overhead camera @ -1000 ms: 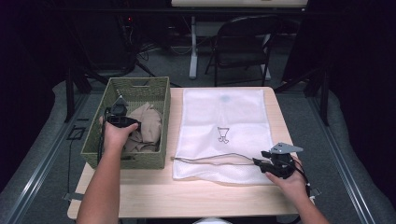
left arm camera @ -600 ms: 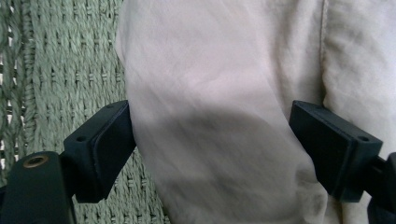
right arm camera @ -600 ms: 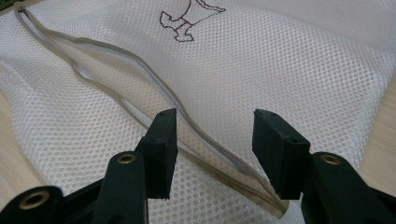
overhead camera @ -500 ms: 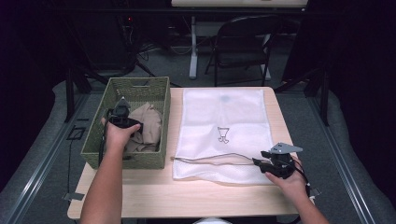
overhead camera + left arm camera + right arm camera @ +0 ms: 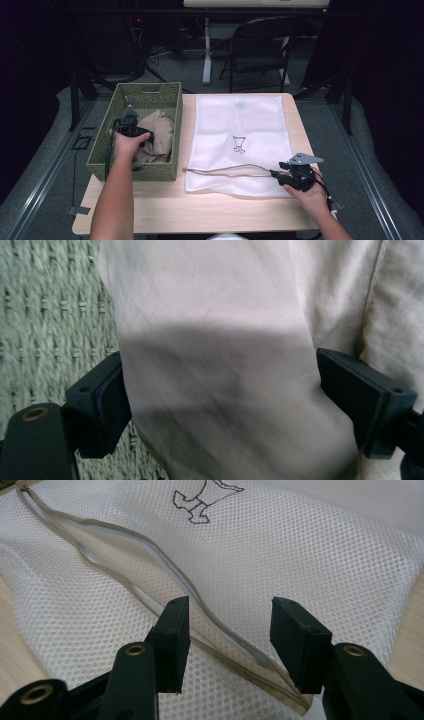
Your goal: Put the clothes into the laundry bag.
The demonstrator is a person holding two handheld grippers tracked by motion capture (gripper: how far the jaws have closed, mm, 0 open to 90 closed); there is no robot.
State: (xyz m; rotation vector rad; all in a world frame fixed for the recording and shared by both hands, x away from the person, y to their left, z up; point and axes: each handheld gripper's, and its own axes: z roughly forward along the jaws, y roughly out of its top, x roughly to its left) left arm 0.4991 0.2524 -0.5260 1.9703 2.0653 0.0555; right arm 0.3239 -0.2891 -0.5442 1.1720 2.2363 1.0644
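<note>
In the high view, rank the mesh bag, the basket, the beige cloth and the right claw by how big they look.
1. White mesh bag
2. Green woven basket
3. Beige cloth in the basket, partly hidden by the left hand
4. Right claw, nearer the camera yet smallest

Beige cloth [image 5: 220,365]: running off the left gripper view's top and bottom edges, its lower part blurring.
Left gripper [image 5: 131,131]: the hand is covering its jaws in the high view.
Mesh bag [image 5: 310,555]: its far end is being cut off by the right gripper view's top edge.
Print on the bag [image 5: 239,144]: showing too small to read.
</note>
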